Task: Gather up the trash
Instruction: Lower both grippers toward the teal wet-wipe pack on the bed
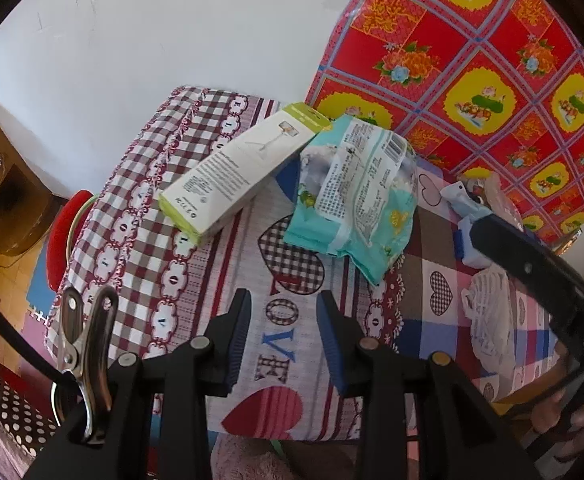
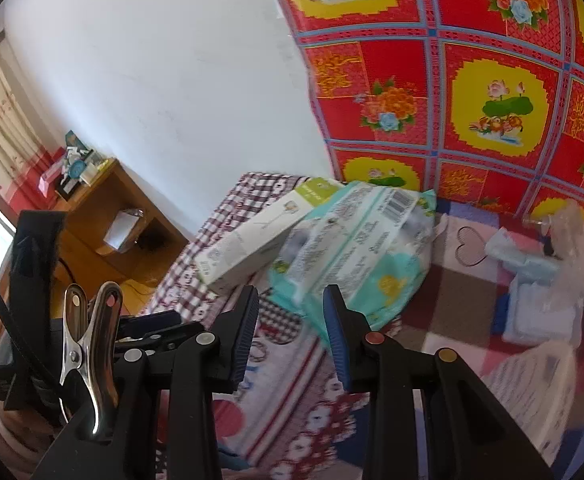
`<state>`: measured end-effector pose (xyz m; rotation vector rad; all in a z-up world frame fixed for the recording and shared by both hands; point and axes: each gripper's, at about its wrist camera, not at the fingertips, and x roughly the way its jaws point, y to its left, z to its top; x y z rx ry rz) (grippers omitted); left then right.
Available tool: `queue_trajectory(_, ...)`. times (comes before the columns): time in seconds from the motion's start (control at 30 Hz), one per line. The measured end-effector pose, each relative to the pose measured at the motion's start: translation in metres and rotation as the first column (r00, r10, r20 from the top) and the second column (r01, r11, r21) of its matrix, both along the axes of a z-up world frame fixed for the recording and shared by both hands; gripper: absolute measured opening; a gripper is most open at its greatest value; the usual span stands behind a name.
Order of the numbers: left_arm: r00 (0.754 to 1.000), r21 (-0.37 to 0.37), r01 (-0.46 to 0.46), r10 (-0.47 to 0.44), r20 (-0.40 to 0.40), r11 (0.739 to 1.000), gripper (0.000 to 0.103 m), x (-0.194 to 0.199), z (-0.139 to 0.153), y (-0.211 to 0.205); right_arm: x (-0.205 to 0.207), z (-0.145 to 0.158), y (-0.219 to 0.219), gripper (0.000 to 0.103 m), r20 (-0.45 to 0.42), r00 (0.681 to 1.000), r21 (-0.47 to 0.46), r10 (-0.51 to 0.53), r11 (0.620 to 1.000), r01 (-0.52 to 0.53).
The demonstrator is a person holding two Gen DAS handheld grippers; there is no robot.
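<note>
My left tongs (image 1: 284, 336) hang narrowly parted and empty over the surface (image 1: 252, 280), with the box (image 1: 236, 172) at eleven o'clock and the teal bag (image 1: 355, 196) at one, touching it. My right tongs (image 2: 292, 332) are likewise narrow and empty, the bag just past their tips at twelve.

Right gripper (image 2: 290, 312) hangs over the patchwork-covered desk (image 2: 443, 304), jaws parted with nothing between them. Just beyond its tips lies a teal plastic packet (image 2: 355, 252), overlapping the end of a white-and-green carton (image 2: 260, 236). Off to the right sits a blurred heap of pale blue packets (image 2: 531, 276) and clear wrapping (image 2: 575, 240), against the red floral sheet (image 2: 471, 80).
</note>
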<state>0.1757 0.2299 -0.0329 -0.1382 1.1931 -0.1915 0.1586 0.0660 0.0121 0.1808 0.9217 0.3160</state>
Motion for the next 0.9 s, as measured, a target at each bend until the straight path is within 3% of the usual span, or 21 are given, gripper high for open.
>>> queue_trajectory(0.5,0.996,-0.025,-0.087,0.087,-0.027,0.996,0.035,0.028,-0.019,-0.044,0.061,-0.015,-0.053,0.04,-0.03,0.996,-0.073,0.089,0.993,-0.091)
queue_trajectory(0.9,0.991,-0.016,-0.122,0.121,-0.052,0.992,0.037,0.052,-0.034,-0.064,0.13,-0.039,-0.057,0.046,-0.057,0.982,-0.151,0.183,0.97,-0.189)
